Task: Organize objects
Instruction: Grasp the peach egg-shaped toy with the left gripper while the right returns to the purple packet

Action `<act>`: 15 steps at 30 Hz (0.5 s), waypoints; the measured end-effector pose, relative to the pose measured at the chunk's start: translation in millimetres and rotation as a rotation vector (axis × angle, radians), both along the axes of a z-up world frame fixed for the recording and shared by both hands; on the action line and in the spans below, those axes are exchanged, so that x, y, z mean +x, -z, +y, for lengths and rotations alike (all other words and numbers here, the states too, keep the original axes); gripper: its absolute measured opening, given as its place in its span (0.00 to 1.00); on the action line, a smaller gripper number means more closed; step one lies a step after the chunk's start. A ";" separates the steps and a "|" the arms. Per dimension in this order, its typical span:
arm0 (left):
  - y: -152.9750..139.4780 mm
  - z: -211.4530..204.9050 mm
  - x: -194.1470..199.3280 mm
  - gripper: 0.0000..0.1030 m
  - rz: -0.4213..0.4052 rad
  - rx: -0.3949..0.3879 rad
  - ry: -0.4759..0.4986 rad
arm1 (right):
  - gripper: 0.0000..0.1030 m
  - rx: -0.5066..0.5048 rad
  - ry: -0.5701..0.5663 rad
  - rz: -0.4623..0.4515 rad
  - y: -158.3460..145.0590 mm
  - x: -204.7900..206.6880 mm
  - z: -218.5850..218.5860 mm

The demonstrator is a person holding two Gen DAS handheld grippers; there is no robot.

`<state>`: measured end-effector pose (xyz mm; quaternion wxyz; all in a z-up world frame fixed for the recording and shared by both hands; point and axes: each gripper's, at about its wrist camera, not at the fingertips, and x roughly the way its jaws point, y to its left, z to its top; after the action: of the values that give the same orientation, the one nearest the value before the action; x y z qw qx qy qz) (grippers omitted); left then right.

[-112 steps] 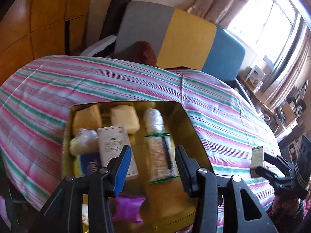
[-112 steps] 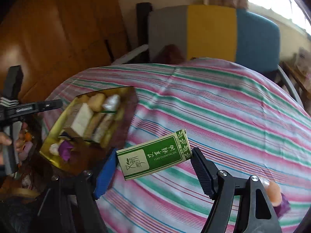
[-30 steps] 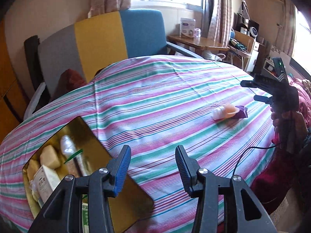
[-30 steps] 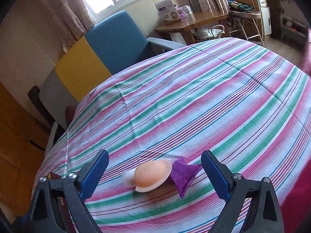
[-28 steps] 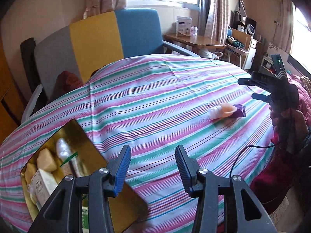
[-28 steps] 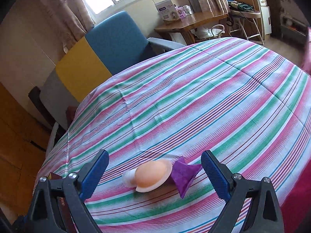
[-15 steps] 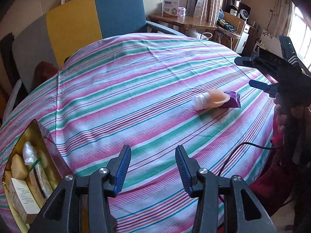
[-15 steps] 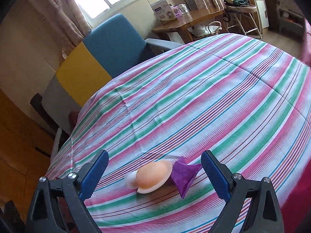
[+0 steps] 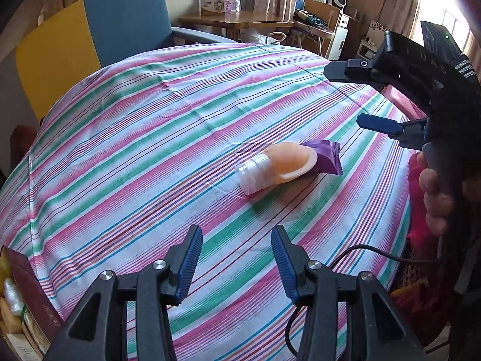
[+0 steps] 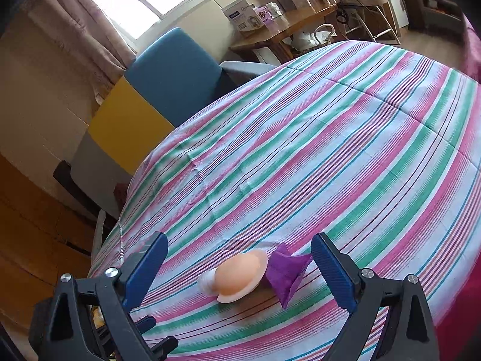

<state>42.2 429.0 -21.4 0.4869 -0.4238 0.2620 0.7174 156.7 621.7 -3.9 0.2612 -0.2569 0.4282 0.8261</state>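
Two things, a peach bottle (image 10: 239,279) touching a purple packet (image 10: 285,270) at its three o'clock on the counter (image 10: 330,150), sit between the released, empty jaws of the right gripper (image 10: 237,273), the left gripper (image 9: 236,263) equally released, so clenching may catch both.

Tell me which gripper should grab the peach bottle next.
Right, probably. The right gripper is open with the peach bottle lying between its fingers; the left gripper, also open, sits farther back.

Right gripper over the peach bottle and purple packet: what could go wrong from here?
1. The bottle and packet touch, so the open right gripper may catch both or nudge one away.
2. The bottle lies on its side on the tablecloth and may roll.
3. The left gripper points at the same spot; they could collide.
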 end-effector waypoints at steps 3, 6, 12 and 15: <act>1.8 15.9 8.3 0.66 0.030 -0.018 0.080 | 0.95 -0.013 0.009 0.001 1.0 1.1 1.1; 1.2 32.8 17.0 0.69 0.085 -0.027 0.145 | 0.95 -0.023 0.014 0.008 1.8 2.2 2.0; 8.0 71.8 24.5 0.69 0.153 -0.063 0.269 | 0.95 -0.035 0.015 0.022 2.1 2.2 3.8; 16.1 85.8 26.5 0.69 0.163 -0.089 0.315 | 0.95 -0.047 0.016 0.030 3.1 2.6 5.7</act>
<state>68.8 514.8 -37.5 0.5512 -0.3392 0.3950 0.6520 159.3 627.4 -7.0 0.2553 -0.2469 0.4534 0.8175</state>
